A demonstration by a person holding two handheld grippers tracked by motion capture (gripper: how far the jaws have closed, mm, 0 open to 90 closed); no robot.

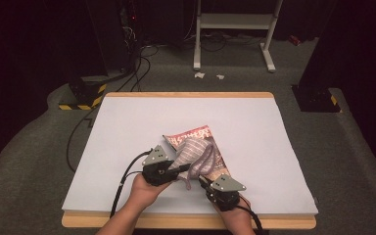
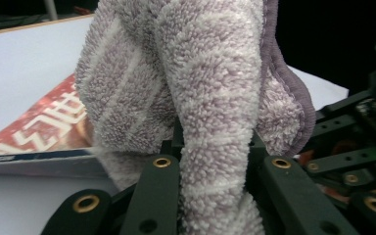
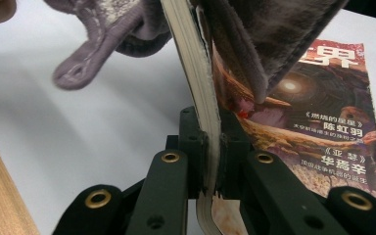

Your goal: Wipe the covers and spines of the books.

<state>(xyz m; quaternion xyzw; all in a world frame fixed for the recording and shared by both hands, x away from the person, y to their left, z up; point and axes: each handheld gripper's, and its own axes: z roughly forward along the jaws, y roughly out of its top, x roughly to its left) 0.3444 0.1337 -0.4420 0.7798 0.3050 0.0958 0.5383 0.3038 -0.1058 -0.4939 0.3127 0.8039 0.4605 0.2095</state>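
A white-covered surface [image 1: 127, 127] with a wooden rim spreads out beyond both claws, and past its far edge stand a pale metal frame [image 1: 235, 29] and dark cables [image 1: 137, 63] on the grey floor. On the surface lies a magazine [image 1: 210, 142] with a reddish cover, its near edge raised off the sheet. The right claw [image 1: 204, 182] is clamped on that near edge, the page block running upright between its jaws. A lilac towel [image 1: 196, 154] is draped over the magazine, covering much of the cover just beyond the right claw. The left claw [image 1: 178, 169] is closed on a fold of the towel, which rises straight up from its jaws.
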